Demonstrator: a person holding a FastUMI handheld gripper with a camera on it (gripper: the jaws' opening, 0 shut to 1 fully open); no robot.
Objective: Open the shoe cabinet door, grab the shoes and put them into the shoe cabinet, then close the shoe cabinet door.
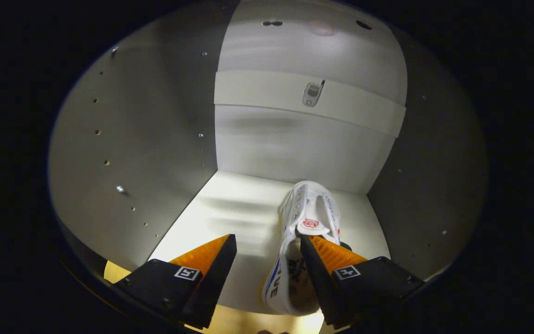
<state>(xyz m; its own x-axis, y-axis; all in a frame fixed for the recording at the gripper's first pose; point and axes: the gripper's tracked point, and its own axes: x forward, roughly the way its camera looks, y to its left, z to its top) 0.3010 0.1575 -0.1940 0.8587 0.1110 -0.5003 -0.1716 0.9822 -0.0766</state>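
White shoe (311, 218) against right finger of spread gripper (267, 241)

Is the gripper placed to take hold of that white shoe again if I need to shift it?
Probably yes. The gripper is open inside the cabinet, and the white shoe lies against its right finger, nothing between them; it would need shifting right to straddle it.

The gripper (267, 243) is held pointing toward twelve o'clock, its fingers (211, 260) spread wide apart, nothing clamped between them.
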